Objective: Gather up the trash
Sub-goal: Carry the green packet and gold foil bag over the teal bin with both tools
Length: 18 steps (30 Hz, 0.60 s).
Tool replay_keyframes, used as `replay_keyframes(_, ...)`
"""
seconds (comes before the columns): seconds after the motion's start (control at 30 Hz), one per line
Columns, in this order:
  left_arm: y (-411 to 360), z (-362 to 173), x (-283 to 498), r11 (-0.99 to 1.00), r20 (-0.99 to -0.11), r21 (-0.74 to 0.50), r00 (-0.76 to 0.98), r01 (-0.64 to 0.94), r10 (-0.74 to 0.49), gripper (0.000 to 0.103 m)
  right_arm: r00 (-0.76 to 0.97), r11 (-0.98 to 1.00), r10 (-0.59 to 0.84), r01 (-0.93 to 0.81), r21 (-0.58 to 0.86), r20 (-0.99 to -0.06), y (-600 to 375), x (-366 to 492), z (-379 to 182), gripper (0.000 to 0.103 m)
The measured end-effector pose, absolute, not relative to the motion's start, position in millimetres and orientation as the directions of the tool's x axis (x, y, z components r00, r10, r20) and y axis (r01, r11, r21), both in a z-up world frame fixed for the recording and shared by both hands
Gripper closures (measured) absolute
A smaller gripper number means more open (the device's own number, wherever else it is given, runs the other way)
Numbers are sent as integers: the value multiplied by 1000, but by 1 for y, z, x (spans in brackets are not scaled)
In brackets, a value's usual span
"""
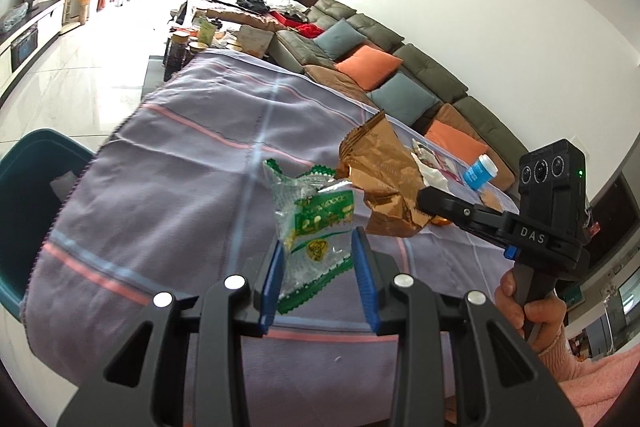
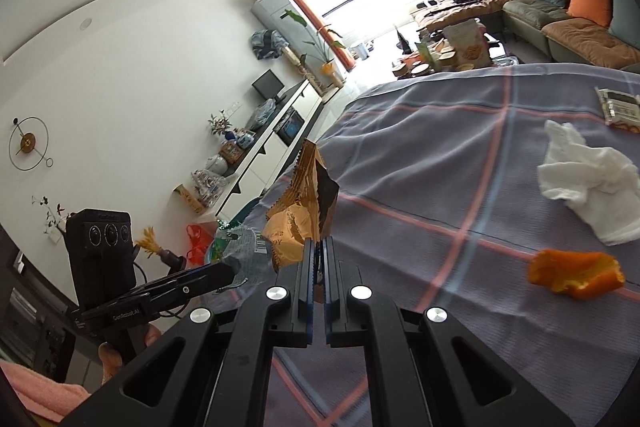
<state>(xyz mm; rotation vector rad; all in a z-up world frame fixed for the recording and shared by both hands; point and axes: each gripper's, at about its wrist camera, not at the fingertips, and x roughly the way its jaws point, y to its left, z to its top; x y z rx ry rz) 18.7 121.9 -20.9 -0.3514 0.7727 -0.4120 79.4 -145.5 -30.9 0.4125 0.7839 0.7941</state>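
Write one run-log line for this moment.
left hand-held gripper: holds green wrapper | right hand-held gripper: shut on brown snack bag | orange peel, tissue: on table

The tablecloth (image 1: 192,163) is a muted grey-violet, crossed by thin salmon-pink and pale blue stripes that make a wide check. Above the tablecloth, the left gripper (image 1: 318,239) is black with bright blue pads (image 1: 276,267) and silver rivets; the wrapper (image 1: 316,223) between them is clear with green zigzag edges, a green and yellow label and a yellow emblem. The right gripper (image 2: 319,247) is black too; its bag (image 2: 304,203) is glossy copper-brown, darker inside. On the tablecloth lie a white crumpled tissue (image 2: 588,183) and an orange peel (image 2: 576,273). Left of the tablecloth stands a dark teal bin (image 1: 28,187). Behind the tablecloth, the olive sofa (image 1: 432,67) carries orange and dusty-blue cushions
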Motion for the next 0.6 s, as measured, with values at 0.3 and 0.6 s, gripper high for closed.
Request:
replay_keyframes(0.3,152,-18,-1,877,-594,-448,677,171,-435,69,408,617,787,-513,597,-462,-120,85,-29,99)
replay_keyframes(0.6,179,-13,-13,889,-592,-443,708,115,-386,69,366,588,808,-545,598,-461,-92,90,-29,99)
